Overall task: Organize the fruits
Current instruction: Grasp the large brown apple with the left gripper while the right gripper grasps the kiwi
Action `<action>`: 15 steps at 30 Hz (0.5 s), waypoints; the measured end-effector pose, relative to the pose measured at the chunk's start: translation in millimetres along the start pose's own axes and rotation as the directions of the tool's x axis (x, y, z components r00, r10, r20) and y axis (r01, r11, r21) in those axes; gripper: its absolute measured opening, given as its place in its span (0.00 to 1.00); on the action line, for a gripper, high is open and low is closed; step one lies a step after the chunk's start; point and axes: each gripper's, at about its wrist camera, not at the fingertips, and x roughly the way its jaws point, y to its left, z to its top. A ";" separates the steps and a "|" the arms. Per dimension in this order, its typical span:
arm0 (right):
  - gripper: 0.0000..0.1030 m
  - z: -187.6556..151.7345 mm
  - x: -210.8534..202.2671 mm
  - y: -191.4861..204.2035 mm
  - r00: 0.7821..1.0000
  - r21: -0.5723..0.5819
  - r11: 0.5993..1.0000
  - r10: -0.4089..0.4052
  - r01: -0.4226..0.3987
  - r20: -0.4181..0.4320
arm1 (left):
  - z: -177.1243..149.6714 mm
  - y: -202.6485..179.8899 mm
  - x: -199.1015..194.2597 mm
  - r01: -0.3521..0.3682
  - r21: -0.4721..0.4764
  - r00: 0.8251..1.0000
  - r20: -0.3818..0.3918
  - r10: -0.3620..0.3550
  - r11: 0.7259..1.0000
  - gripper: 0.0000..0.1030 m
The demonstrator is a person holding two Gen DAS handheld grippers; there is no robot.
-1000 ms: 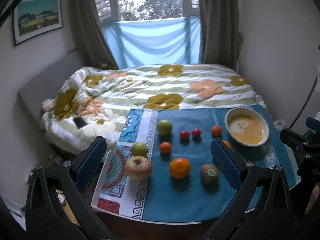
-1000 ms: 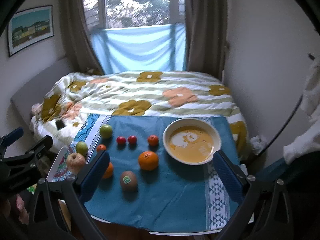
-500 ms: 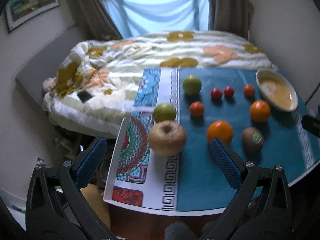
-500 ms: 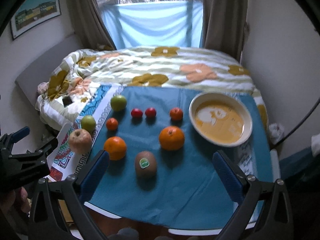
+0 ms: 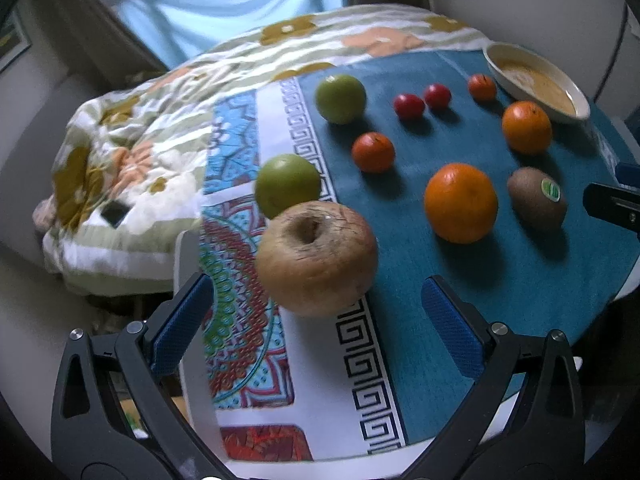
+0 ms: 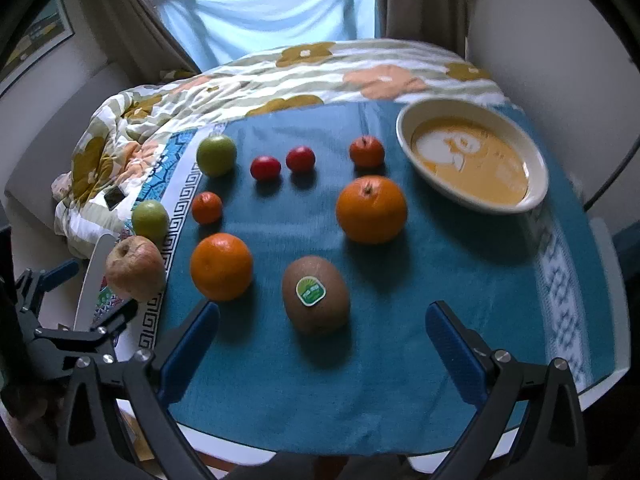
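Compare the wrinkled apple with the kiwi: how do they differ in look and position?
The wrinkled apple is pale tan, round and creased, with a stem hollow on top; the kiwi is brown, oval and carries a green sticker. The apple rests on the patterned white border of the cloth, the kiwi on the plain blue part. Both lie free on the table, each in front of one open gripper.

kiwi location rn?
In the right wrist view the kiwi lies on the blue cloth, just ahead of the open right tongs, between two oranges: one to its left, one behind it.
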 end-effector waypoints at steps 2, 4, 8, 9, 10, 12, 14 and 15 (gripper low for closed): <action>1.00 -4.0 9.5 1.4 1.000 0.009 1.000 -0.003 0.003 -0.013 | 0.2 0.0 9.7 0.018 0.005 1.000 -0.013 -0.018 1.000 1.00; 1.00 -8.2 15.7 2.1 1.000 0.014 1.000 -0.003 0.003 -0.025 | -0.8 1.6 17.9 0.035 0.001 0.999 -0.027 -0.035 0.999 1.00; 1.00 -14.3 29.7 4.0 0.999 0.024 1.000 -0.004 0.005 -0.046 | -1.1 4.8 31.6 0.071 -0.020 0.996 -0.050 -0.072 0.997 1.00; 1.00 -15.9 33.5 4.1 0.999 0.029 1.000 -0.010 0.011 -0.053 | -0.3 4.9 34.9 0.078 -0.020 0.995 -0.055 -0.079 0.997 1.00; 1.00 -17.1 35.6 5.2 0.998 0.033 0.999 -0.013 0.014 -0.056 | 0.6 4.7 38.0 0.081 -0.018 0.995 -0.059 -0.082 0.997 1.00; 1.00 -18.1 40.8 5.3 0.998 0.043 0.999 -0.013 0.015 -0.064 | 0.6 5.0 42.3 0.090 -0.010 0.994 -0.062 -0.090 0.996 1.00; 1.00 -17.7 46.1 5.9 0.997 0.044 0.999 -0.021 0.024 -0.068 | 2.7 4.4 46.9 0.099 0.000 0.993 -0.071 -0.099 0.995 0.96; 1.00 -17.2 47.5 6.7 0.997 0.043 0.999 -0.025 0.028 -0.069 | 3.3 4.1 47.6 0.105 0.001 0.992 -0.074 -0.104 0.995 0.93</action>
